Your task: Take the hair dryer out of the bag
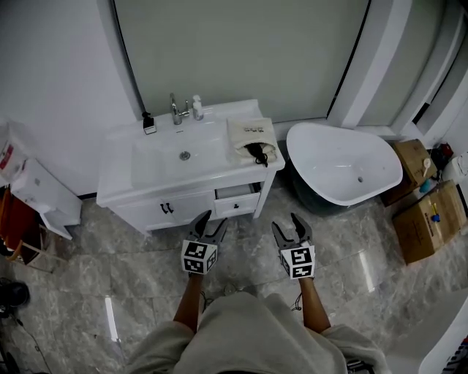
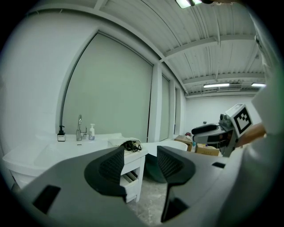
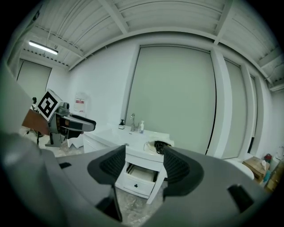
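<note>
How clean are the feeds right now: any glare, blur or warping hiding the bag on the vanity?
Head view: sharp, evenly lit, only pale light streaks on the glossy floor; the bag reads clearly. Left gripper view: strong fisheye bending, dark corners, a ceiling lamp glaring at the top edge, bag small. Right gripper view: same warping, bag small but unblurred.

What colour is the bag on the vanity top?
The bag is cream; clearest in the head view.

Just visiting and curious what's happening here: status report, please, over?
Left hand-held gripper open, empty; right hand-held gripper same. Hair dryer in the bag on the vanity, untouched. Drawer beneath it ajar.
</note>
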Tool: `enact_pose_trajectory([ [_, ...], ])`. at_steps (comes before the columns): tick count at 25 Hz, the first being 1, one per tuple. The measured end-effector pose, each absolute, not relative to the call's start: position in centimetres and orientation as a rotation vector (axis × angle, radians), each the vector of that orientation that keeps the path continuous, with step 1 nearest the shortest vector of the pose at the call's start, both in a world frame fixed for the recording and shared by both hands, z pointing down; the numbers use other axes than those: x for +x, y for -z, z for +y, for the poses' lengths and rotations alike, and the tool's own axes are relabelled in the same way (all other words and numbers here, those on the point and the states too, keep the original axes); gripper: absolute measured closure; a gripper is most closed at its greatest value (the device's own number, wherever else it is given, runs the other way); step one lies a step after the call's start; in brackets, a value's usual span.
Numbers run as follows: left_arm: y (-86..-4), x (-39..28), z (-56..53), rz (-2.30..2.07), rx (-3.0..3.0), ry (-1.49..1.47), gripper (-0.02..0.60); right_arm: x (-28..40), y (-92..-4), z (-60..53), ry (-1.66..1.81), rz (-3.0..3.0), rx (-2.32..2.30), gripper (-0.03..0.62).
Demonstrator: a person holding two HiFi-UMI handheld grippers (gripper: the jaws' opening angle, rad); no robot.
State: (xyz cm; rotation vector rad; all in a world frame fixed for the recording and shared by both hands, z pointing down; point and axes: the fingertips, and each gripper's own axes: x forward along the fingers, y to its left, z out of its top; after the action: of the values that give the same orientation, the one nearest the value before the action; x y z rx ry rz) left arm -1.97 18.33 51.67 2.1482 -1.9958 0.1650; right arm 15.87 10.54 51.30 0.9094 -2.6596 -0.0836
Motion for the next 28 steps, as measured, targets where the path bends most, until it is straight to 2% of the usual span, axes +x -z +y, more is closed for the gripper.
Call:
enact_pose_trajectory([
  [8, -52.8, -6.6, 15.5, -1.967, 2.153, -0.186, 0.368, 11.6, -52.3, 7.5, 0.078, -2.634, 0.941, 0.341],
  [28, -55.7, -11.7, 7.7, -1.950, 2.121, -0.230, 0.368, 5.6, -55.3, -0.8, 0.053, -2.632, 0.905, 0.341],
])
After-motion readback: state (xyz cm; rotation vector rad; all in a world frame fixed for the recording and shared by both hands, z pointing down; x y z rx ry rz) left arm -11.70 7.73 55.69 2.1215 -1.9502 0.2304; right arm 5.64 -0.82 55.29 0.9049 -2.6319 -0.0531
